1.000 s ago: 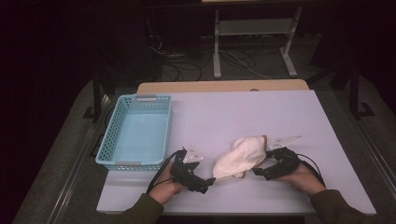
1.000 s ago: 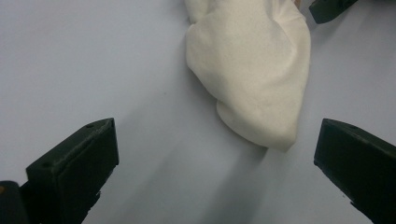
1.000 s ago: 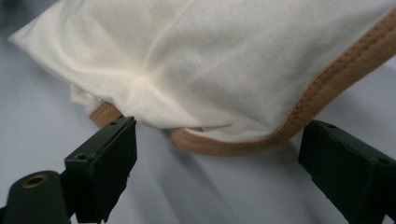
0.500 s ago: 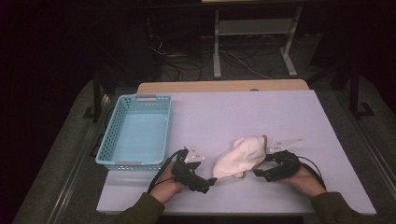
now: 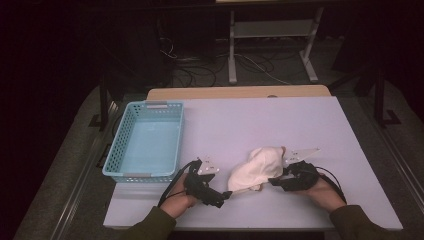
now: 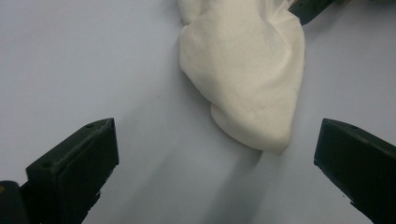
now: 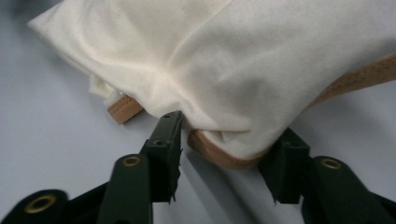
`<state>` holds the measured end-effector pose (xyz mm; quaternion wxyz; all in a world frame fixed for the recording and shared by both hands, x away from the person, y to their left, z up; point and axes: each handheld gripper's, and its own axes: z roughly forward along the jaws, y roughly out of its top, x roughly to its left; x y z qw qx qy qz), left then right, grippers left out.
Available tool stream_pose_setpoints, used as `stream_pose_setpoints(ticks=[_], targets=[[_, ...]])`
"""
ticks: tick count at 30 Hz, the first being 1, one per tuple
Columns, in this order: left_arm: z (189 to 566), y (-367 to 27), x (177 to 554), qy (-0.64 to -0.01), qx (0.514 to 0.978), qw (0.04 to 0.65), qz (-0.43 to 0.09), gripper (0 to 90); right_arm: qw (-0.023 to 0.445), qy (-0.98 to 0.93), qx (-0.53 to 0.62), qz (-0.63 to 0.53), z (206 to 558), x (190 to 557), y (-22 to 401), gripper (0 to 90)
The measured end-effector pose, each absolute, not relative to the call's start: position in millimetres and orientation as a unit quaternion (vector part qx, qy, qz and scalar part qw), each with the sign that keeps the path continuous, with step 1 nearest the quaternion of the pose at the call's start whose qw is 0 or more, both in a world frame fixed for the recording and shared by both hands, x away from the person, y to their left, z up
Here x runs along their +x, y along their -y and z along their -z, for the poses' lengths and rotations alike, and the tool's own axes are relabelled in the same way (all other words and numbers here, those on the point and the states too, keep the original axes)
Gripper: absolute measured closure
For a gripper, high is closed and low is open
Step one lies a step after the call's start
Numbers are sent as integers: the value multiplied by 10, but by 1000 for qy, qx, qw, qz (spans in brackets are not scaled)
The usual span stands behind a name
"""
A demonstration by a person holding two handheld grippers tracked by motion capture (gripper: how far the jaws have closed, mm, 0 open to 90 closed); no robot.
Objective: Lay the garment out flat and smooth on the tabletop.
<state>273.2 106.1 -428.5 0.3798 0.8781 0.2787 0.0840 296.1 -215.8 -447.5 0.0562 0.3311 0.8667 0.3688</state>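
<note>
A cream cloth bag (image 5: pixel 255 167) with tan straps (image 7: pixel 126 108) lies crumpled on the white table (image 5: pixel 280 125), near the front edge. My right gripper (image 5: pixel 276 181) is at the bag's right end. Its jaws have just been closing, and in the right gripper view (image 7: pixel 229 135) they pinch a fold of the bag (image 7: pixel 233 56) with a tan strap at its hem. My left gripper (image 5: pixel 225 194) rests on the table at the bag's left end. In the left gripper view its jaws stand wide apart (image 6: pixel 215 140), and the bag's rounded tip (image 6: pixel 247 70) lies just beyond them, untouched.
A light blue plastic basket (image 5: pixel 112 160) with nothing in it stands at the table's left side, just behind my left hand. A wooden tabletop edge (image 5: pixel 240 92) runs along the back. Cables and a metal stand (image 5: pixel 270 35) are on the dark floor beyond.
The right gripper's jaws have narrowed onto the bag's right edge. Both hands and the bag have stayed where they were.
</note>
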Motion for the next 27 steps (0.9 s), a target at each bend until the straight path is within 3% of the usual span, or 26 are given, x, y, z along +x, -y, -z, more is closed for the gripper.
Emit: stream_pose_setpoints(ticks=[12,27], targets=[[4290,-1056,2732,-276,880,377,-83,0,21,-867,322,-380,4450,2988,2180,811],[4291,-1058,2733,-276,880,378,-83,0,8,-853,320,-412,4341,2995,2244,829]])
